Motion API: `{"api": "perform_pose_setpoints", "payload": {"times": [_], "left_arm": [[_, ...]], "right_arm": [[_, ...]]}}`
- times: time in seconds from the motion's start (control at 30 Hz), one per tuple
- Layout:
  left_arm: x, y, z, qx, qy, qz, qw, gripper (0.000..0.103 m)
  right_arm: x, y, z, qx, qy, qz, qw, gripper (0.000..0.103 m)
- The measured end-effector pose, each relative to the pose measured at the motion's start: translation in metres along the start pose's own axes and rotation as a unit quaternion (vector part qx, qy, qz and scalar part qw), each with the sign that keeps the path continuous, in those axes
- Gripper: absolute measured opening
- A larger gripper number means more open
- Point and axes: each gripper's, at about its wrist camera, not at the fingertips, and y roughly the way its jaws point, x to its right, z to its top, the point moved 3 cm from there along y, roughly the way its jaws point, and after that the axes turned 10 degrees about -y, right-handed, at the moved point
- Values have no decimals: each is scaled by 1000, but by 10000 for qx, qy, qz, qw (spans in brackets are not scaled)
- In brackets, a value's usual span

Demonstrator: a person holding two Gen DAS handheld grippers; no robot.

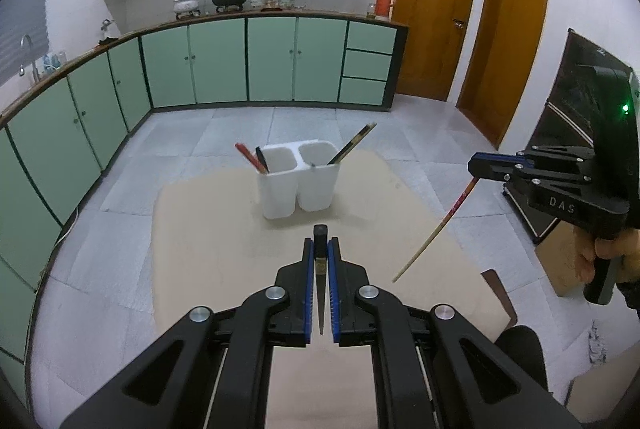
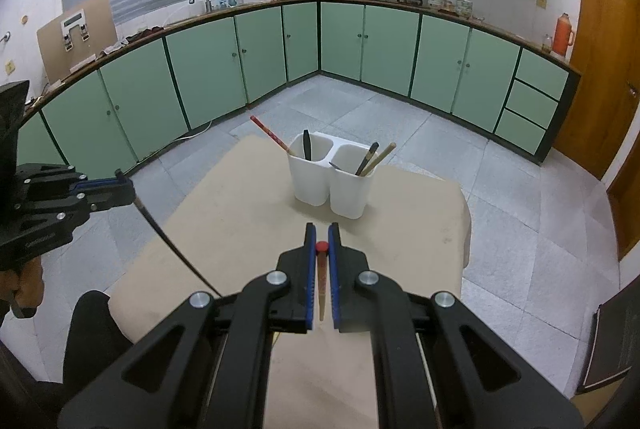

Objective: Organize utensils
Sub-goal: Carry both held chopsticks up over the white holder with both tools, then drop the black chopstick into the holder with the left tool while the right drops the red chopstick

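**Inspector:** Between the blue pads of the left tool [image 1: 321, 249], a black chopstick [image 1: 320, 269] is clamped near its blunt end. Long axis runs 12 to 6 in the left wrist view, butt toward 12, taper toward the camera. Confirm from the other side?

**Assistant:** Confirmed. The right wrist view shows the left tool [image 2: 126, 185] at 9 o'clock, with the black chopstick [image 2: 172, 245] slanting down toward 5, above the worktop [image 2: 248, 221].

**Inspector:** Right tool [image 2: 321, 249]?

**Assistant:** Closed on a red-topped chopstick [image 2: 321, 273], red butt at 12, pale shaft back toward 6. In the left wrist view the right tool [image 1: 478, 169] sits at 3 o'clock and the red-topped chopstick [image 1: 436, 229] hangs down-left toward 7, tip clear of the worktop [image 1: 208, 229].

**Inspector:** Holder?

**Assistant:** A white two-compartment caddy [image 1: 298, 181] stands at the far middle of the worktop. Its left cup holds a red chopstick [image 1: 250, 157] and a black one, leaning toward 11; the right cup holds dark sticks [image 1: 352, 143] leaning toward 1.

**Inspector:** Surface and room?

**Assistant:** Beige worktop over a grey tiled floor [image 1: 100, 229]. Green cabinets [image 1: 218, 63] line the walls, wooden doors [image 1: 434, 9] at 1 to 2 o'clock.

**Inspector:** Markings?

**Assistant:** "DAS" on the right tool's body.
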Motion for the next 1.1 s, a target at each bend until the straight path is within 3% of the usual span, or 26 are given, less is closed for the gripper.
{"api": "perform_pose_setpoints", "payload": {"times": [0.3,0.6,0.93,1.1], "left_arm": [[9,-13,67,244,77,-53,9997,7],[9,0,140,488,11,177,9987,7],[9,48,207,861,-57,383,9955,7],[-6,83,218,920,-198,432,9946,7]], "right_arm": [[8,-20,46,-15,-77,29,10000,5],[26,-23,103,1,6,94,10000,5],[53,14,168,166,248,39,9995,5],[79,53,188,203,436,-119,9988,5]]}}
